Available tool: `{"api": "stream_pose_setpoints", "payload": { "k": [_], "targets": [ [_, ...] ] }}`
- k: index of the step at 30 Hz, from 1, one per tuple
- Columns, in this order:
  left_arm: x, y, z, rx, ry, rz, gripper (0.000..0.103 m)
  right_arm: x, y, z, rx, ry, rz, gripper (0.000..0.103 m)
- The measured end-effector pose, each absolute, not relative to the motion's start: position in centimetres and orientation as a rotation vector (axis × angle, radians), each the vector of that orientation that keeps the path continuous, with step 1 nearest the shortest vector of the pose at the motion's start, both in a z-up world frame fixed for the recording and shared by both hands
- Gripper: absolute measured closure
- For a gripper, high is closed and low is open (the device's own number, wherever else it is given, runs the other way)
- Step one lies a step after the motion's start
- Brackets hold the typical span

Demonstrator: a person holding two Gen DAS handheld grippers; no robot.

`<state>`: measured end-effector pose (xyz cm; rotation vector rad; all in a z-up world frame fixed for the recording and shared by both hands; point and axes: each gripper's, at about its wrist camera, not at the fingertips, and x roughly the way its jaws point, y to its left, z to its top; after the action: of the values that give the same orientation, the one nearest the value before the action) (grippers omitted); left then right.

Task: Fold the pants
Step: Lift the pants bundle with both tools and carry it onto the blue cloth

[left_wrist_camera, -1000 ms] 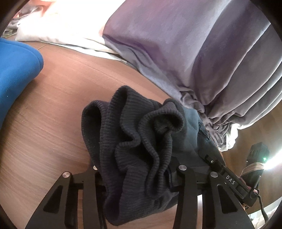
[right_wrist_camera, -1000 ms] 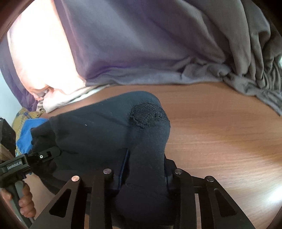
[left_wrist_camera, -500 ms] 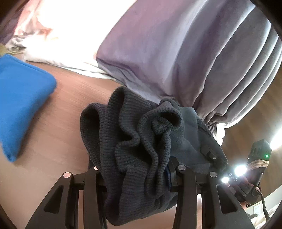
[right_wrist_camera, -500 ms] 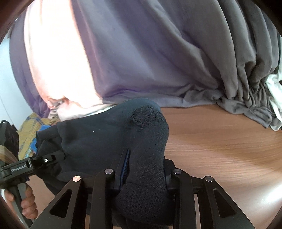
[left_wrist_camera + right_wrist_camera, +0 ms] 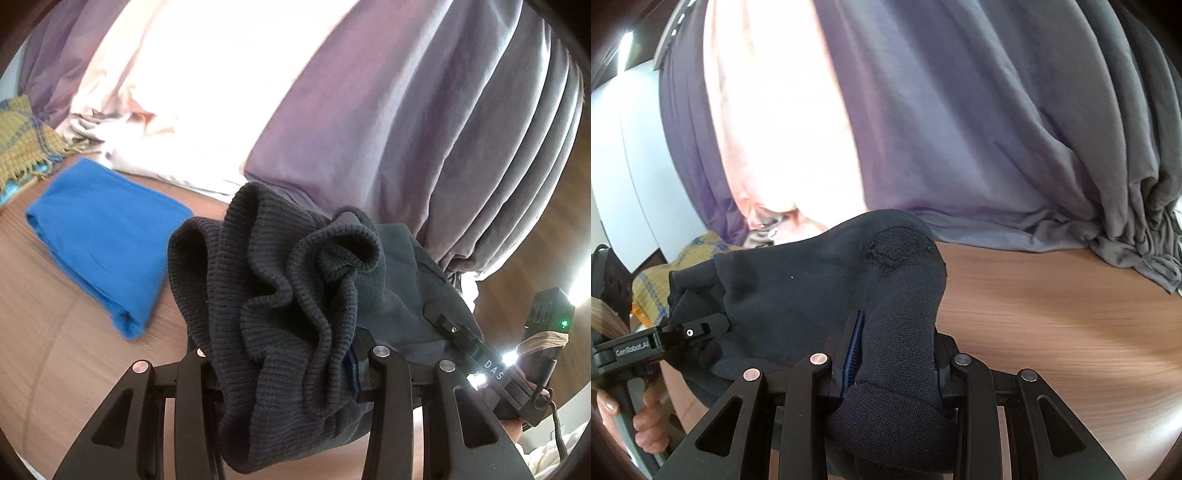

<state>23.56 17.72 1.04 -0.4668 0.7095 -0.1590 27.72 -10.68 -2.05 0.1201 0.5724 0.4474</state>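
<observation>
Both grippers have risen since the earlier frames: the wooden floor (image 5: 74, 354) now shows more widely and lies farther below, and the folded blue garment (image 5: 103, 236), formerly cropped at 9 o'clock, is seen whole at 10 o'clock in the left wrist view. The left gripper (image 5: 284, 365) is clamped on a bunched ribbed cuff (image 5: 280, 280) of the dark pants (image 5: 402, 291), with knit spilling over both fingers. The right gripper (image 5: 894, 362) is likewise closed on a second thick fold of the same pants (image 5: 798, 291), its blue pad just visible at the left of the cloth. Neither grip has altered; only height has. The pants span the gap between the two tools, hanging clear of the floor as far as can be seen. In the right wrist view a hand (image 5: 646, 421) holds the left tool's handle at 8 o'clock. Beyond, from 10 to 2 o'clock, hang grey-purple curtains (image 5: 424, 129); a yellow woven cloth (image 5: 22, 144) lies at 9 o'clock. The lift probably lets the garment hang straight before it is laid flat for folding; no fold is yet made.
</observation>
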Motion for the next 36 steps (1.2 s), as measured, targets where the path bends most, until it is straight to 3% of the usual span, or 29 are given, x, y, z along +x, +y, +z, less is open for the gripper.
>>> {"api": "stream_pose_setpoints", "payload": {
  "k": [9, 21, 36],
  "targets": [
    [23.7, 26.5, 1.7, -0.454, 0.680, -0.237, 0.061, 26.5, -3.4, -0.7, 0.104, 0.536, 0.426, 0.072],
    [30.1, 39.9, 2.8, -0.368, 0.763, -0.443, 0.061, 25.8, 9.6, -0.5, 0.188, 0.528, 0.201, 0.072],
    [39.8, 47.3, 0.1, -0.306, 0.871, -0.512, 0.061, 32.3, 19.3, -1.2, 0.198, 0.558, 0.117, 0.072]
  ]
}}
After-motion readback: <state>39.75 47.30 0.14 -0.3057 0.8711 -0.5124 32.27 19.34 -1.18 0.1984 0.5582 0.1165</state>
